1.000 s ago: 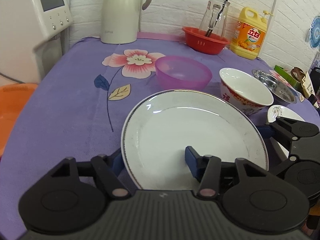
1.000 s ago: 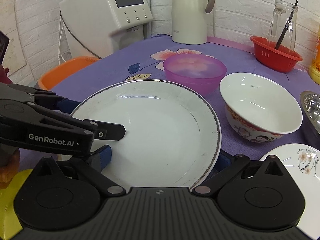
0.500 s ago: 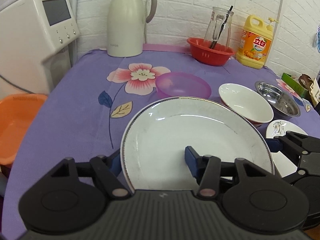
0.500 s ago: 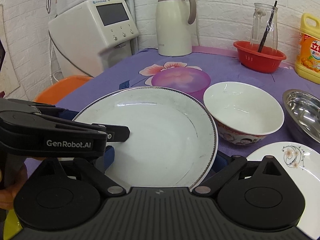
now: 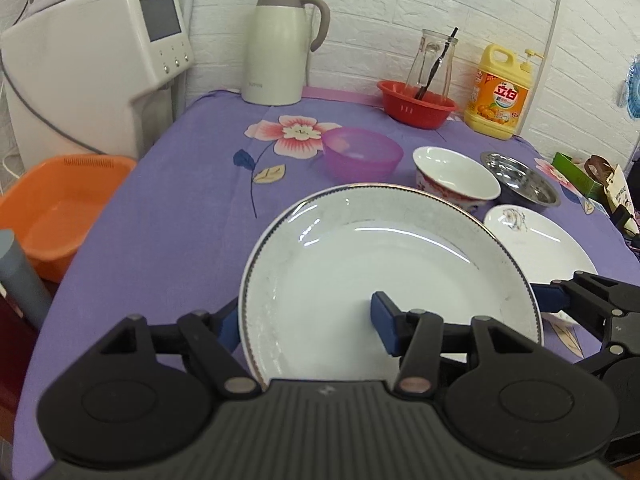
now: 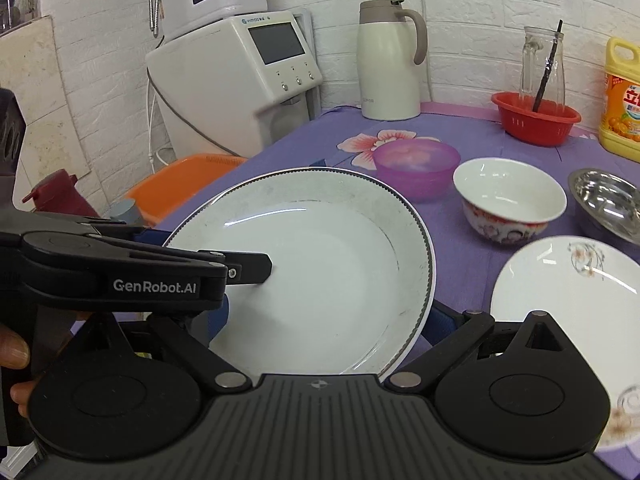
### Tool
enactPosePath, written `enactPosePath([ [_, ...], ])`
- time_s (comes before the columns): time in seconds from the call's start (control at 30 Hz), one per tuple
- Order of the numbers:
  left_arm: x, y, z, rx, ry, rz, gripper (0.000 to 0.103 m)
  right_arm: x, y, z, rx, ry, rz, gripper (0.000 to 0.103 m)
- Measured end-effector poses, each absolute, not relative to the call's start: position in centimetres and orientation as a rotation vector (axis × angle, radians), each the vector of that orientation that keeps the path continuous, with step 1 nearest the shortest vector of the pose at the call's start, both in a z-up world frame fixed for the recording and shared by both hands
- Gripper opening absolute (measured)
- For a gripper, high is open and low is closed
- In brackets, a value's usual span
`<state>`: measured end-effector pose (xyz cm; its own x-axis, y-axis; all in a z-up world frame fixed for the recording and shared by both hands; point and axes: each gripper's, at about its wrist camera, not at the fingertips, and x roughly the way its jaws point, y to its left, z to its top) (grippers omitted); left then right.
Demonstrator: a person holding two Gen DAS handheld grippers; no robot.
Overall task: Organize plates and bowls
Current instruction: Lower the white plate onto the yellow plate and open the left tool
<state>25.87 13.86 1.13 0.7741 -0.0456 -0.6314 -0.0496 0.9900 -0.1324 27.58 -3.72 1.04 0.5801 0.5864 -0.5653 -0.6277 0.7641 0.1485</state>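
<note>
Left gripper (image 5: 308, 322): still pinching the near rim of the large white plate (image 5: 384, 280).
Plate: risen clear of the purple tablecloth (image 5: 168, 232) over the last second.
Right gripper (image 6: 328, 320): clamped on the opposite rim.
Flowered plate (image 6: 560, 300): the likely stacking spot, to the right.

A large white dark-rimmed plate (image 5: 384, 276) sits tilted, raised above the purple tablecloth (image 5: 168, 216), near the flowered plate (image 5: 536, 236).
</note>
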Motion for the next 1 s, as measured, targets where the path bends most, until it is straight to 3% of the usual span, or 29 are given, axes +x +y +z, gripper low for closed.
enactPosePath([
  [0.4, 19.7, 12.8, -2.1, -0.207, 0.687, -0.004, 0.06, 20.0, -4.1, -1.4, -0.15, 0.613, 0.638, 0.103],
  [0.6, 18.9, 11.7, -2.3, -0.131, 0.613, -0.007, 0.071, 20.1, -3.7, -2.5, -0.219, 0.608, 0.61, 0.103],
  [0.7, 18.3, 12.0, -1.3, -0.13, 0.564, -0.016, 0.072, 20.6, -4.9, -2.8, -0.149, 0.649, 0.617, 0.103],
  [1.0, 21.2, 11.2, 1.2, -0.222, 0.578, -0.062, 0.072, 22.2, -11.5, 0.2, 0.054, 0.527, 0.497, 0.103],
])
